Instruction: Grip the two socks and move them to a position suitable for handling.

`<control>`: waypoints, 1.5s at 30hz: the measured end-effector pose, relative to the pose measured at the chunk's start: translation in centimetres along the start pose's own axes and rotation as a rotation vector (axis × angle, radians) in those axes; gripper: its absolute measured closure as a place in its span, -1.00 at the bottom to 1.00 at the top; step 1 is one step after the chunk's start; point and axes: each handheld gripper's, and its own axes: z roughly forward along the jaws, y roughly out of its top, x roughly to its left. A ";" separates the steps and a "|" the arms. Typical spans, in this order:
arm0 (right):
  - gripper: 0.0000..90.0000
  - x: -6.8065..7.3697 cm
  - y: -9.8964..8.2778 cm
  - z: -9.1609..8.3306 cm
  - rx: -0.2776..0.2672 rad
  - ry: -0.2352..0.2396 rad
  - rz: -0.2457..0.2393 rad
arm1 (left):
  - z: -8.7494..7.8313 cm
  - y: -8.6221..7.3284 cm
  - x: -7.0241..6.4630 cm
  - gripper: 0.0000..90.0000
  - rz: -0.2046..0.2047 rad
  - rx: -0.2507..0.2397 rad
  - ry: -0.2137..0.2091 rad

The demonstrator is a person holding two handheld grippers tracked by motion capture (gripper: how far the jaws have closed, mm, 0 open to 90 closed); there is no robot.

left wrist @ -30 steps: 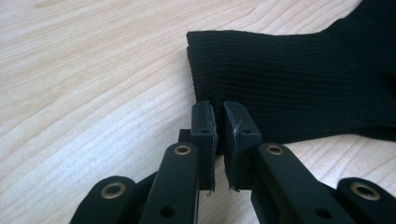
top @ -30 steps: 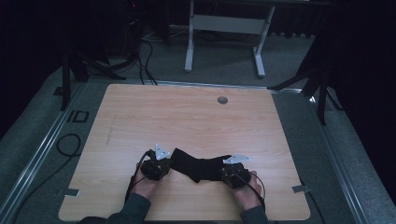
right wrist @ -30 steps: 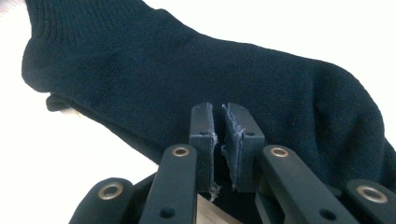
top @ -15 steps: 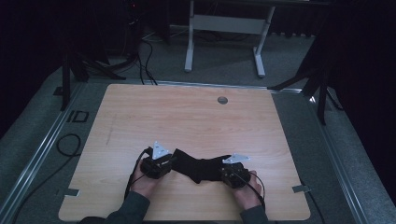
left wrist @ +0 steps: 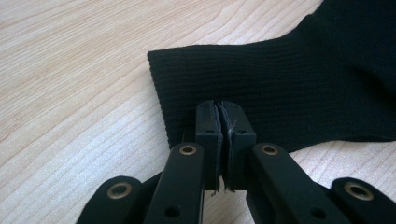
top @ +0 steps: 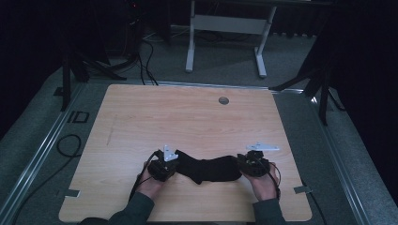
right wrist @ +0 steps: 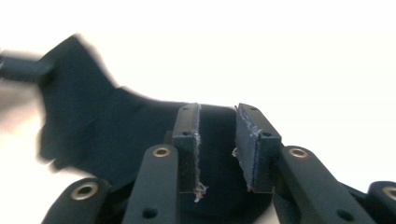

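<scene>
Two grippers flank a black ribbed-knit sock (top: 209,168) lying on the wooden table (top: 187,117): left gripper (left wrist: 222,135) clamps its cuff; right gripper (right wrist: 217,140), jaws now parted, has released the toe, which suggests a finished stretch.

A black sock (top: 208,168) lies flat on the wooden table (top: 187,117), near its front edge, stretched sideways between the person's 2 hands. Its fabric is finely ribbed, and the cuff end (left wrist: 161,88) shows a straight, clean edge. The sock bends at the heel, so its outline dips in the middle.
</scene>
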 end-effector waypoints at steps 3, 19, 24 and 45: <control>0.42 -1.0 -0.2 0.1 0.012 -0.002 0.029 | 0.0 -0.1 -0.1 0.93 -0.005 -0.002 0.001; 0.91 -0.2 -0.2 -0.4 0.059 -0.031 -0.027 | -0.2 -0.4 -0.3 0.94 -0.037 -0.007 -0.003; 0.91 -1.1 -1.6 0.7 0.127 -0.061 -0.013 | -0.3 -0.4 -0.3 0.94 -0.035 -0.003 -0.008; 0.37 -2.4 -1.6 1.6 0.046 -0.035 0.026 | -0.7 -0.6 -0.3 0.82 -0.048 -0.002 -0.022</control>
